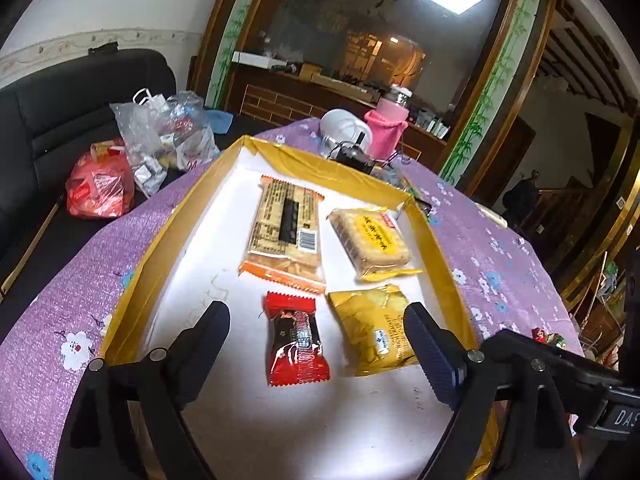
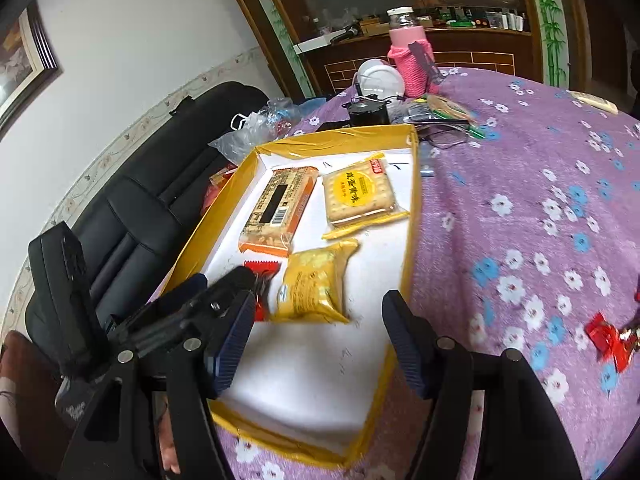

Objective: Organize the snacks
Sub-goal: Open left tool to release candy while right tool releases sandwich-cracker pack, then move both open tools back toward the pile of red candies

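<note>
A yellow-rimmed tray [image 1: 320,164] [image 2: 412,200] with a white floor lies on the purple flowered tablecloth. It holds a long orange cracker pack [image 1: 286,232] [image 2: 280,208], a square biscuit pack with a yellow label [image 1: 372,240] [image 2: 358,192], a yellow foil packet [image 1: 374,328] [image 2: 312,284] and a red wrapped snack [image 1: 298,340] [image 2: 260,268]. My left gripper [image 1: 316,312] is open, and the red snack lies flat between its fingers, untouched. My right gripper [image 2: 320,298] is open over the tray's near part, just short of the yellow packet.
Red wrapped candies [image 2: 608,340] lie loose on the cloth right of the tray. Behind the tray stand a pink-sleeved bottle [image 2: 410,56], a white bowl [image 2: 378,76], a small black pot [image 2: 368,112] and glasses [image 2: 444,136]. Plastic bags [image 1: 160,140] sit on a black sofa [image 1: 60,120] on the left.
</note>
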